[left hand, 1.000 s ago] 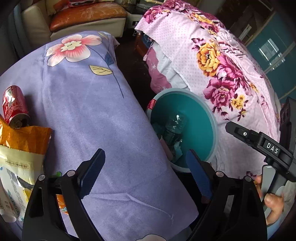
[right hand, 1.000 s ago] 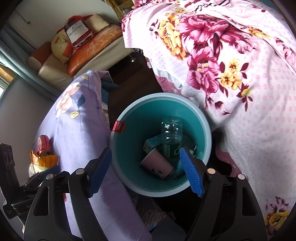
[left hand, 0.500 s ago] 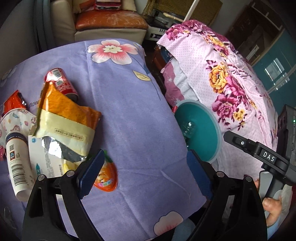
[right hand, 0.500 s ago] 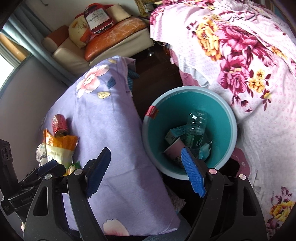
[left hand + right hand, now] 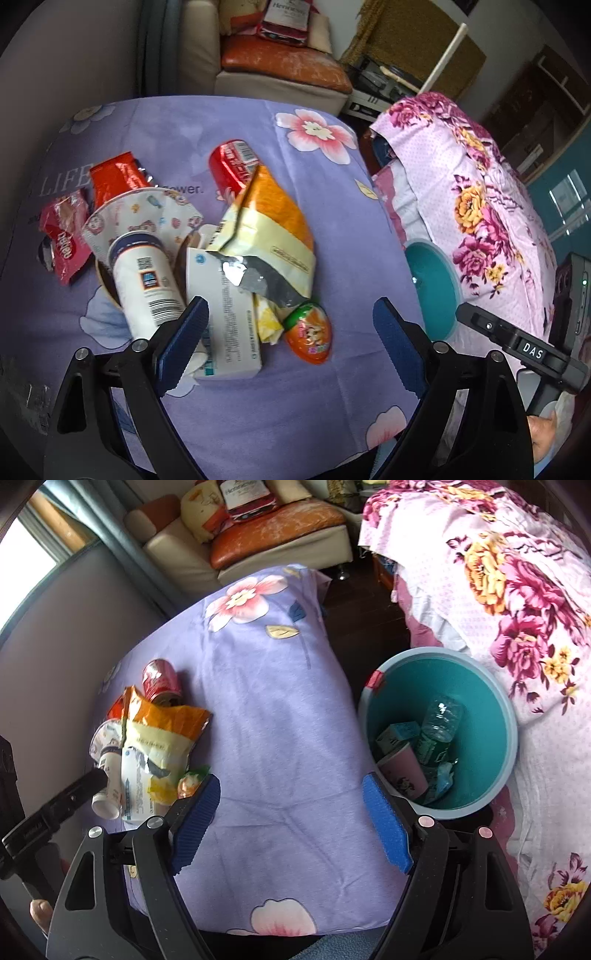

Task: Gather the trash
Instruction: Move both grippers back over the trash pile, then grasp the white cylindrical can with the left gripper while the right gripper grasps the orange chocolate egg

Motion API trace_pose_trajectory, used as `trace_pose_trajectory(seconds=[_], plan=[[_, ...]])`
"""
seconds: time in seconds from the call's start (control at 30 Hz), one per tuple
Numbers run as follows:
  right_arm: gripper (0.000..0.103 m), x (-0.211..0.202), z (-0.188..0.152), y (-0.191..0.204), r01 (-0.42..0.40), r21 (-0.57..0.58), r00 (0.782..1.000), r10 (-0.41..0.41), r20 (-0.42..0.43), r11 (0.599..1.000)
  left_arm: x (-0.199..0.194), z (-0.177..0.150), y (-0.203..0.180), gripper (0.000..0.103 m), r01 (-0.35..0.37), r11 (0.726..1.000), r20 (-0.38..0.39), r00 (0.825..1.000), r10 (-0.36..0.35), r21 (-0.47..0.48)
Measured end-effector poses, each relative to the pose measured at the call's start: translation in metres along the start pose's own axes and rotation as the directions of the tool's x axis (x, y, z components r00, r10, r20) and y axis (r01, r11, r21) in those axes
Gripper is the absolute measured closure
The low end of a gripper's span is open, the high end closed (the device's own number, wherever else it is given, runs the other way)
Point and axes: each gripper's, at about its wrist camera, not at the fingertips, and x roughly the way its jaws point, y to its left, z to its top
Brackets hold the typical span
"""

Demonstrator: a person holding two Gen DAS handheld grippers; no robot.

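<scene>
A pile of trash lies on the purple flowered table cloth (image 5: 351, 258): an orange-and-cream snack bag (image 5: 269, 229), a white tube (image 5: 146, 280), a white carton (image 5: 225, 317), an orange egg-shaped wrapper (image 5: 310, 332), a red can (image 5: 231, 166), a printed paper cup (image 5: 144, 210) and red wrappers (image 5: 66, 236). My left gripper (image 5: 290, 343) is open and empty, just short of the pile. My right gripper (image 5: 288, 819) is open and empty above the cloth (image 5: 273, 716), left of the teal bin (image 5: 506, 716), which holds a plastic bottle (image 5: 437, 723), a pink cup (image 5: 404, 771) and a small box.
A bed with a pink floral cover (image 5: 517, 572) stands right of the bin. A cream sofa with an orange cushion (image 5: 280, 62) is behind the table. A grey wall (image 5: 55, 627) borders the table's left. The bin also shows in the left wrist view (image 5: 434, 269).
My left gripper has swung left from the bin to the trash pile, which now fills its view. My right gripper has drawn back and left from over the bin. Both stayed open.
</scene>
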Motion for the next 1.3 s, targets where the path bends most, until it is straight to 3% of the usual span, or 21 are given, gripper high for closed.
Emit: trace_pose_trajectory(seconds=[0.43,0.9,0.97,1.03,1.1,1.2,1.3], plan=[[0.027,0.023,-0.006,0.050,-0.014,-0.087,0.997,0.008,-0.072,0.996,-0.001,-0.002,0.089,0.012,-0.051,0.979,0.014,0.998,0.055,-0.196],[0.027,0.058,-0.011,0.085,-0.053,-0.154,0.988,0.030,-0.149,0.987,0.025,-0.014,0.104,0.012,-0.059,0.982,-0.039,0.998,0.052,-0.182],[0.027,0.065,-0.014,0.091,-0.057,-0.168,0.987,0.031,-0.159,0.984,0.025,-0.018,0.105,0.024,-0.055,0.985,-0.033,0.998,0.051,-0.165],[0.027,0.072,-0.016,0.097,-0.058,-0.186,0.986,0.027,-0.164,0.981,0.024,-0.022,0.107,0.047,-0.062,0.986,-0.040,0.998,0.056,-0.154],[0.027,0.078,-0.019,0.103,-0.051,-0.212,0.987,0.017,-0.161,0.976,0.024,-0.027,0.114,0.056,-0.055,0.987,-0.045,0.998,0.049,-0.150],[0.028,0.085,-0.022,0.110,-0.028,-0.237,0.989,-0.008,-0.150,0.971,0.023,-0.033,0.121,0.056,-0.062,0.987,-0.049,0.997,0.055,-0.149],[0.039,0.093,-0.025,0.118,-0.003,-0.270,0.989,-0.038,-0.145,0.963,0.023,-0.036,0.123,0.055,-0.054,0.988,-0.051,0.998,0.048,-0.145]])
